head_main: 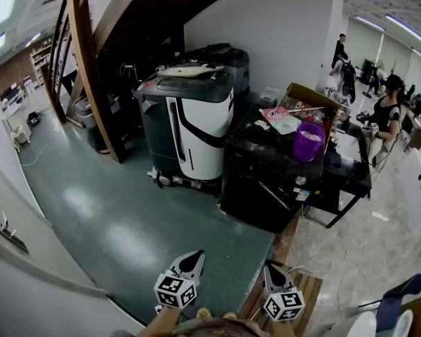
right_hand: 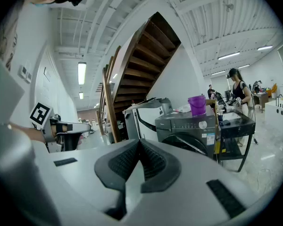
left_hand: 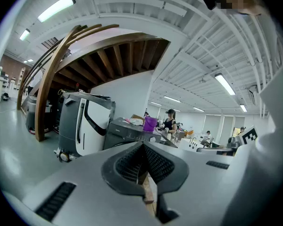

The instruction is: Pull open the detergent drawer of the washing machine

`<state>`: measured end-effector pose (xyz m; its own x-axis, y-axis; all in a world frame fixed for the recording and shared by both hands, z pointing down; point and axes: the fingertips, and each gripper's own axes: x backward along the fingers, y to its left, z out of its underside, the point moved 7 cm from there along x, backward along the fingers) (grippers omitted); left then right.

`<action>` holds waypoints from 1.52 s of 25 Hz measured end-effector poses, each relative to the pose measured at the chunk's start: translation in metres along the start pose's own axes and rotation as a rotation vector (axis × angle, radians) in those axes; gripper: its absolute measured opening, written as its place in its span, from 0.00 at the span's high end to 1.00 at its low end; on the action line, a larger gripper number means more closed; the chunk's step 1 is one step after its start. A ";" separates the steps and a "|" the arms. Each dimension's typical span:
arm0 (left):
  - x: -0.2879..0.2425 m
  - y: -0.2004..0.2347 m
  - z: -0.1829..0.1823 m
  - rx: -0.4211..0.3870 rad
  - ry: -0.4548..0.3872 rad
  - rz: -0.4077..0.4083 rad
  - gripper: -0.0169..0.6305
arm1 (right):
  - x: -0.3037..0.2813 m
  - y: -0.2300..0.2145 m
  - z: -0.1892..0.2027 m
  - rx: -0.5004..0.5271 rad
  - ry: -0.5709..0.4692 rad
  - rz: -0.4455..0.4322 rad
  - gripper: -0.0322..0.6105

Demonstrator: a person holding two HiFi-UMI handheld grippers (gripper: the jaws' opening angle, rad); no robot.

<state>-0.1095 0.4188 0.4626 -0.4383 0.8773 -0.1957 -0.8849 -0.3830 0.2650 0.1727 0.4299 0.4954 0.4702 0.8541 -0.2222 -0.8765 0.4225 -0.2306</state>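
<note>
The dark grey front-loading washing machine (head_main: 263, 177) stands a couple of steps ahead of me on the green floor, with a purple bucket (head_main: 309, 140) on its top. In the right gripper view its detergent drawer (right_hand: 166, 125) sits flush at the left end of the control panel, above the round door (right_hand: 186, 142). My left gripper (head_main: 191, 261) and right gripper (head_main: 272, 272) are held low at the bottom of the head view, far short of the machine. Both are shut with nothing between the pads. The left gripper view shows the washer (left_hand: 127, 135) from its left side.
A tall grey-and-white machine (head_main: 193, 121) stands just left of the washer. A wooden stair beam (head_main: 91, 62) slants behind it. Right of the washer is a black table (head_main: 347, 174) with clutter and a cardboard box (head_main: 310, 97). A person (head_main: 386, 114) stands beyond. A wooden pallet (head_main: 298, 293) lies by my feet.
</note>
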 end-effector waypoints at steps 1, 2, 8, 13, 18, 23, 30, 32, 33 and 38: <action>0.000 0.002 -0.001 0.001 -0.002 -0.004 0.94 | -0.002 0.001 -0.001 0.002 0.000 -0.003 0.95; 0.000 0.003 -0.002 0.001 -0.004 -0.007 0.94 | -0.004 0.001 -0.002 0.004 0.000 -0.006 0.95; -0.003 0.005 0.000 0.005 -0.010 -0.009 0.94 | -0.006 0.001 -0.003 0.021 0.004 0.000 0.95; -0.004 0.009 0.001 0.006 -0.007 0.002 0.94 | -0.007 0.002 -0.004 0.012 -0.002 0.022 0.95; -0.007 0.021 -0.002 0.008 -0.007 0.024 0.94 | -0.011 0.011 -0.005 0.020 0.008 0.043 0.94; -0.011 0.035 0.000 0.009 -0.009 0.070 0.94 | -0.020 0.023 0.001 0.026 0.007 0.072 0.94; -0.015 0.062 -0.007 0.028 -0.023 0.108 0.94 | -0.040 0.045 0.008 0.033 0.029 0.087 0.94; -0.014 0.069 -0.006 0.032 -0.019 0.103 0.94 | -0.045 0.050 0.006 0.039 0.033 0.083 0.94; -0.014 0.072 -0.005 0.035 -0.017 0.102 0.94 | -0.049 0.052 0.006 0.040 0.033 0.081 0.94; -0.022 0.083 -0.004 0.044 -0.015 0.100 0.94 | -0.064 0.053 0.006 0.039 0.035 0.074 0.94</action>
<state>-0.1736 0.3669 0.4854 -0.5216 0.8395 -0.1525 -0.8289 -0.4562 0.3237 0.0956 0.3992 0.5031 0.4068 0.8726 -0.2703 -0.9120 0.3709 -0.1753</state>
